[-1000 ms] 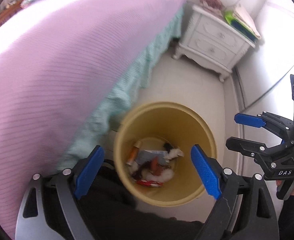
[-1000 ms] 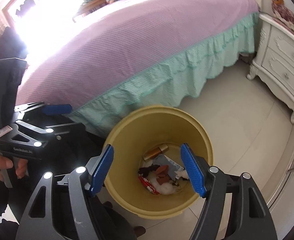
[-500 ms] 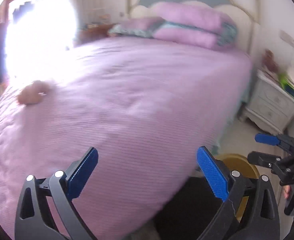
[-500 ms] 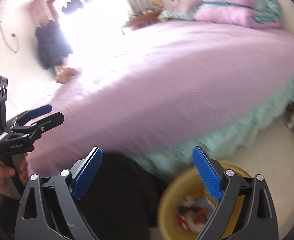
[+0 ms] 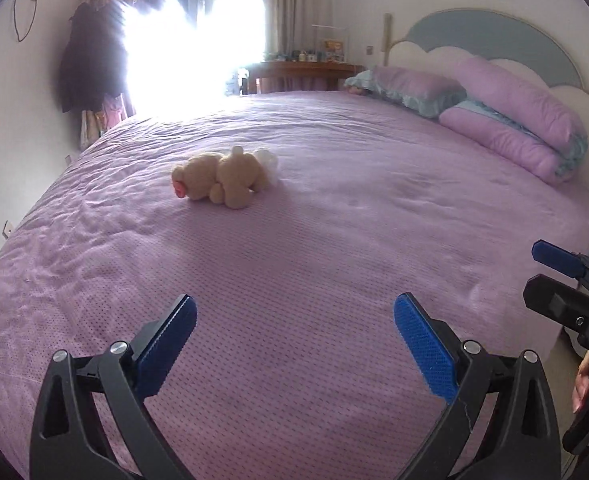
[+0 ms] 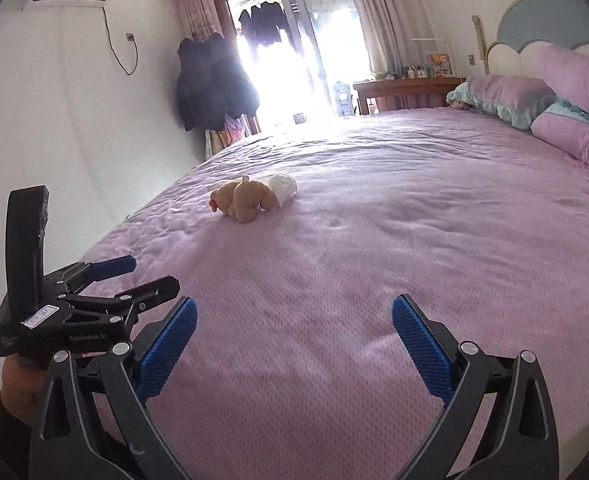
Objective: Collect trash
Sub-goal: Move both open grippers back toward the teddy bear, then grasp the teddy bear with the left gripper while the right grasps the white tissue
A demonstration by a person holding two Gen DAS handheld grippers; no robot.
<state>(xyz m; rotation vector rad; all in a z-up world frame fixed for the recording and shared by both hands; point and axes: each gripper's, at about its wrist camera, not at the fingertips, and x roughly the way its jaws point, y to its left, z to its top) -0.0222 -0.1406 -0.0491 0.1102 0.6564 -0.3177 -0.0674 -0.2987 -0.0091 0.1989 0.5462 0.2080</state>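
A crumpled white tissue lies on the purple bed, touching a tan plush toy. Both show in the right wrist view too, the tissue just right of the toy. My left gripper is open and empty, above the near part of the bed. My right gripper is open and empty, also above the near bed. Each gripper shows in the other's view: the right gripper at the right edge, the left gripper at the left. The bin is out of view.
Purple pillows lie at the headboard on the right. A wooden desk stands beyond the bed near the bright window. Dark coats hang on the left wall.
Both grippers have swung up from the yellow bin on the floor to face across the bed. The bin has left both views; the toy and tissue have come into view.
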